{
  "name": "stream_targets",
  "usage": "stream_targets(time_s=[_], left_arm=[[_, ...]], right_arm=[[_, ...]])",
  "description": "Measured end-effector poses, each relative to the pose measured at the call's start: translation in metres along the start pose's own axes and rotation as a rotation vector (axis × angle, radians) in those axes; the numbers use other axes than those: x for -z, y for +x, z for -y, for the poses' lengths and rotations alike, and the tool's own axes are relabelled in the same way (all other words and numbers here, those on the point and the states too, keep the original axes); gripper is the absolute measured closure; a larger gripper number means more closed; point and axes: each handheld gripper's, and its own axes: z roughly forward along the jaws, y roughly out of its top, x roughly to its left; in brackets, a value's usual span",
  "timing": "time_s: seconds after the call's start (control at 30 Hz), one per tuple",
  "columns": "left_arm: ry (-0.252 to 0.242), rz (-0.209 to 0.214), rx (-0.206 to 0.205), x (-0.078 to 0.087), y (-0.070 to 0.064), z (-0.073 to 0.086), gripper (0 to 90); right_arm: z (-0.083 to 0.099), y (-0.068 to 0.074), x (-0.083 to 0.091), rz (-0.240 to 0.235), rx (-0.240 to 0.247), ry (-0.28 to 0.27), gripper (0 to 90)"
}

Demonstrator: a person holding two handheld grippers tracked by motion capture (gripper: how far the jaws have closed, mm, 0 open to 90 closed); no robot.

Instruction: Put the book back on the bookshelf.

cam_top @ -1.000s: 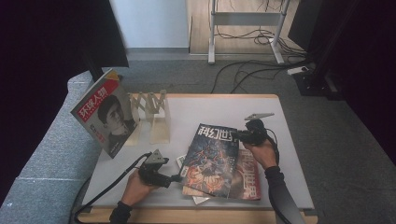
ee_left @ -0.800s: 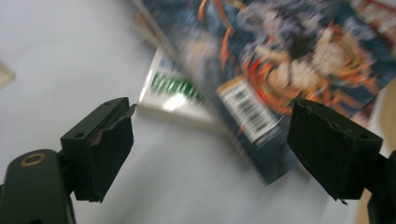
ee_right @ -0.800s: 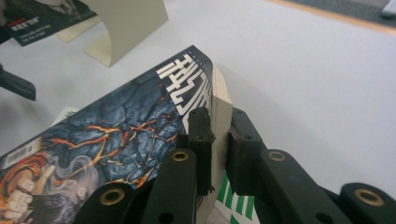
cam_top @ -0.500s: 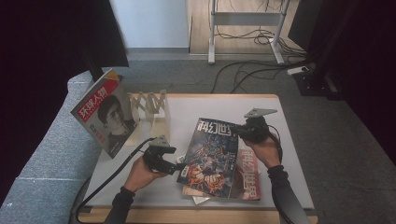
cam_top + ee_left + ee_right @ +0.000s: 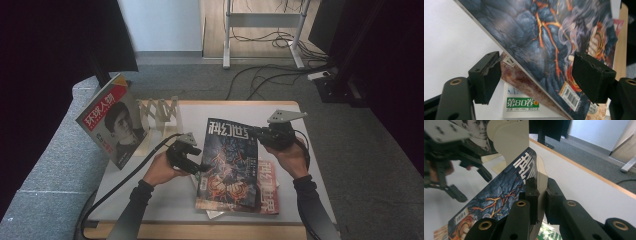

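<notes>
Clamping my right claw (image 5: 540, 195) on the dark magazine's (image 5: 227, 167) top edge, I tilt it off the desk (image 5: 320, 150); my left claw (image 5: 536, 77) gapes around its lower edge.

Both forearms enter from the near edge and angle inward: the left tool (image 5: 200, 166) (held low in the left hand (image 5: 161, 170)) has its jaws spread wide apart, while the right tool (image 5: 254, 132), gripped in the right hand (image 5: 290, 156), has its jaws clamped together.
</notes>
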Motion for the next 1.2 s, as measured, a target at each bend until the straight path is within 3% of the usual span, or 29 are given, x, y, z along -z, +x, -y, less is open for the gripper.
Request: stream_targets(time_s=[0.23, 0.37, 0.47, 0.77, 0.97, 1.0, 1.03, 1.13, 1.2], left_arm=[[0.001, 0.087, -0.013, -0.007, 0.005, -0.002, 36.3], [0.029, 0.088, -0.042, -0.012, 0.005, -0.007, 42.2], [0.024, 0.091, -0.041, -0.012, 0.005, -0.008, 44.6], [-0.045, 0.103, -0.052, 0.001, 0.003, -0.012, 60.1], [-0.098, 0.072, -0.103, 0.019, -0.005, -0.016, 74.9], [-0.102, 0.025, -0.119, 0.025, -0.009, -0.019, 76.2], [-0.102, 0.025, -0.119, 0.025, -0.009, -0.019, 77.1], [-0.096, -0.062, -0.162, 0.034, -0.014, -0.02, 80.6], [-0.096, -0.066, -0.176, 0.034, -0.014, -0.019, 80.9]], right_arm=[[-0.008, 0.006, 0.008, -0.025, 0.036, -0.018, 81.5], [-0.011, 0.008, 0.011, -0.04, 0.047, -0.028, 81.6], [-0.013, 0.01, 0.013, -0.044, 0.056, -0.032, 81.6], [-0.018, 0.009, 0.025, -0.058, 0.061, -0.071, 81.6], [-0.028, 0.013, 0.033, -0.059, 0.073, -0.097, 81.6], [-0.032, 0.014, 0.036, -0.06, 0.079, -0.111, 81.6], [-0.032, 0.014, 0.036, -0.06, 0.079, -0.111, 81.6], [-0.038, 0.017, 0.043, -0.057, 0.096, -0.131, 81.4], [-0.038, 0.018, 0.044, -0.061, 0.099, -0.133, 81.2]])
